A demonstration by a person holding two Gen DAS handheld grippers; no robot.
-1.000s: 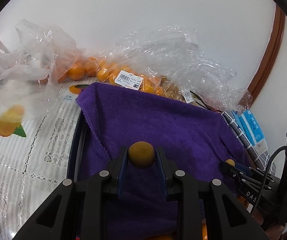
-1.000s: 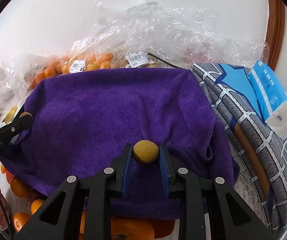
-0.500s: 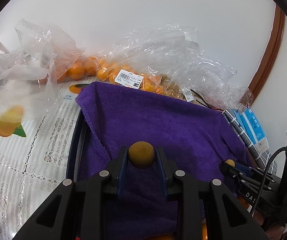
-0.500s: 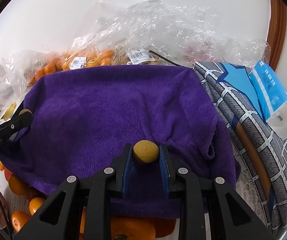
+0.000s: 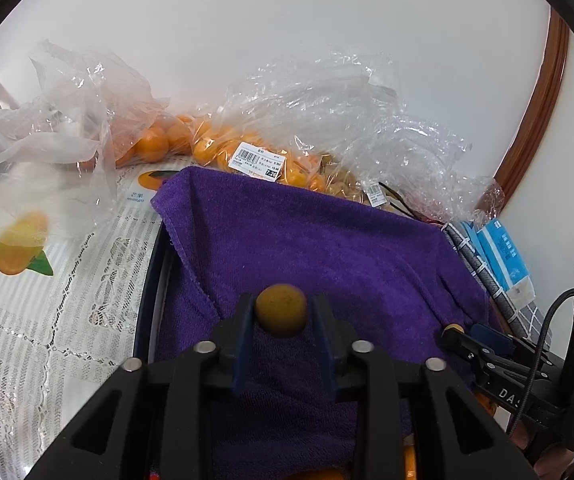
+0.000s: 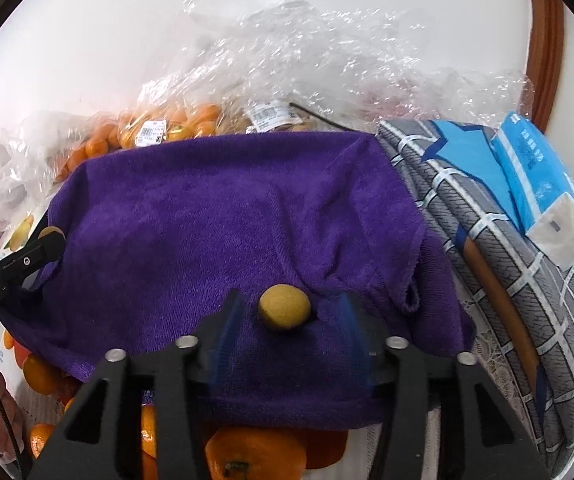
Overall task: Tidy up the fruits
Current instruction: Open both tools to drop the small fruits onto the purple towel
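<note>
My left gripper [image 5: 281,314] is shut on a small round brownish-yellow fruit [image 5: 281,310] above a purple towel [image 5: 307,240] that covers a dark-rimmed basket [image 5: 149,292]. My right gripper [image 6: 287,316] has just opened; its blue pads are blurred and stand apart from a small yellow fruit [image 6: 284,306] that rests on the purple towel [image 6: 227,220]. Larger oranges [image 6: 255,454] lie under the towel's near edge. The right gripper also shows at the right of the left wrist view [image 5: 453,330], and the left gripper at the left of the right wrist view [image 6: 49,236].
Clear plastic bags of small oranges [image 5: 167,142] with price labels lie against the white wall. A lace tablecloth with mango prints [image 5: 19,248] is at the left. A grey checked cloth [image 6: 507,272] and a blue tissue pack [image 6: 539,184] are at the right.
My right gripper has opened and let go of its small yellow fruit, which now sits on the towel. My left gripper still holds its fruit.
</note>
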